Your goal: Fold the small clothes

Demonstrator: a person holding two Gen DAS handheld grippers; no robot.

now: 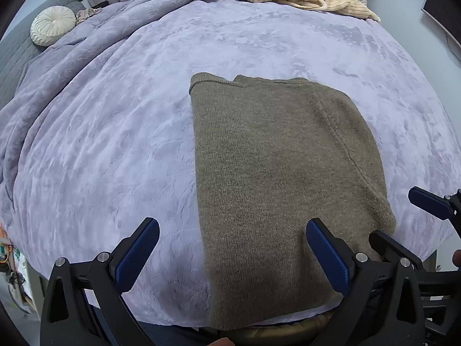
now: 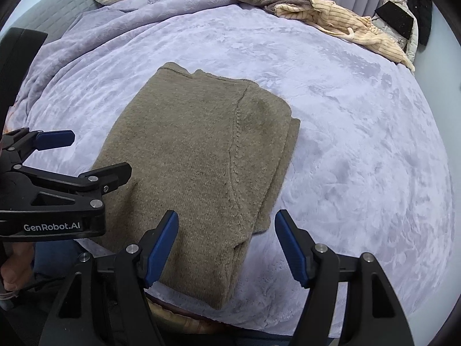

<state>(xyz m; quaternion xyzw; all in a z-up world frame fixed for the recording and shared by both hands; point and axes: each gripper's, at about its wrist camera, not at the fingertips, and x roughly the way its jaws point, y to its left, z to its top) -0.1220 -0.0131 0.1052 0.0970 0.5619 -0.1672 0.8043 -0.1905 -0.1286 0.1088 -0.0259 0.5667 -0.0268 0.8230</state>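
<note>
1 olive knit sweater point(image 1: 273, 173), folded rectangular.

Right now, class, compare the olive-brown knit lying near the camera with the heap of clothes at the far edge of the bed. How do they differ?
1. The olive knit lies flat, folded into a neat long rectangle; the far heap is crumpled and unfolded.
2. The knit is one plain olive-brown colour; the heap mixes cream ribbed fabric with grey-brown cloth.
3. The knit lies just ahead of the open tongs; the heap lies well beyond them.

Both rest on the lilac blanket.

left claw point(image 1: 232, 232) open, right claw point(image 2: 226, 226) open, both angled steeply down
</note>
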